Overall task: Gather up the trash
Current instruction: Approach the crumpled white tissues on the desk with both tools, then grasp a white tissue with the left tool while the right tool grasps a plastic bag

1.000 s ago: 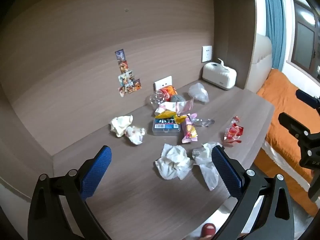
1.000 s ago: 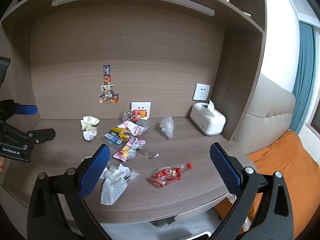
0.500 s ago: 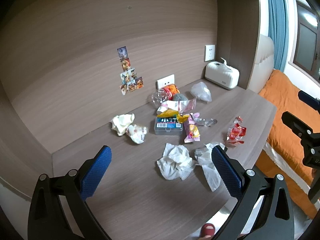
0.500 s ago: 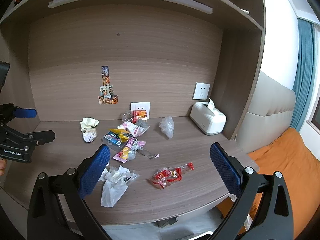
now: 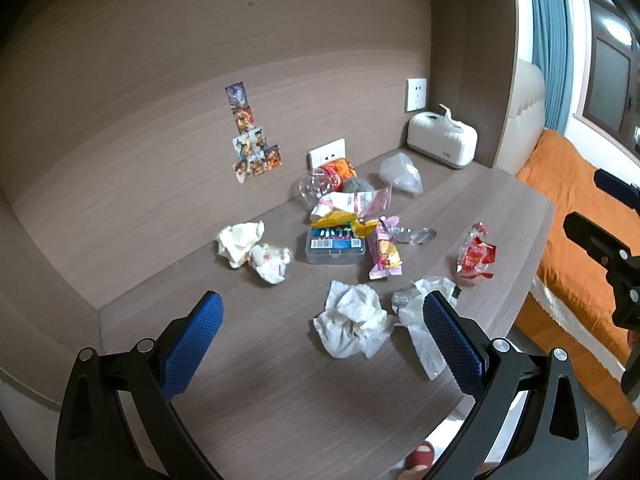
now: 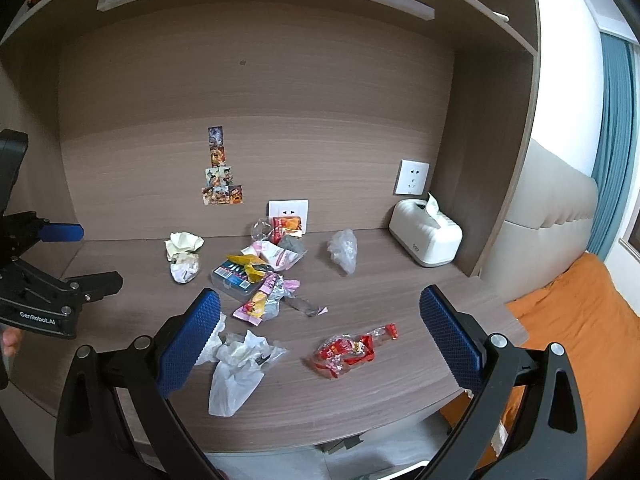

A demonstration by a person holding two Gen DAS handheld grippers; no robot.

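Both claws [image 5: 322,322] [image 6: 320,330] spread apart, tissue box [image 6: 426,237] holding tissue, clear case [image 5: 335,245] among wrappers

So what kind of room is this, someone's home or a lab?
Most likely a bedroom at home: a built-in wooden desk littered with wrappers, a tissue box in its corner, and a bed with an orange cover right beside it.

Both grippers hung level and side by side, holding nothing. The left gripper [image 5: 322,336] had its blue-padded fingers [image 5: 192,344] spread wide; the right gripper [image 6: 320,330] was equally agape.
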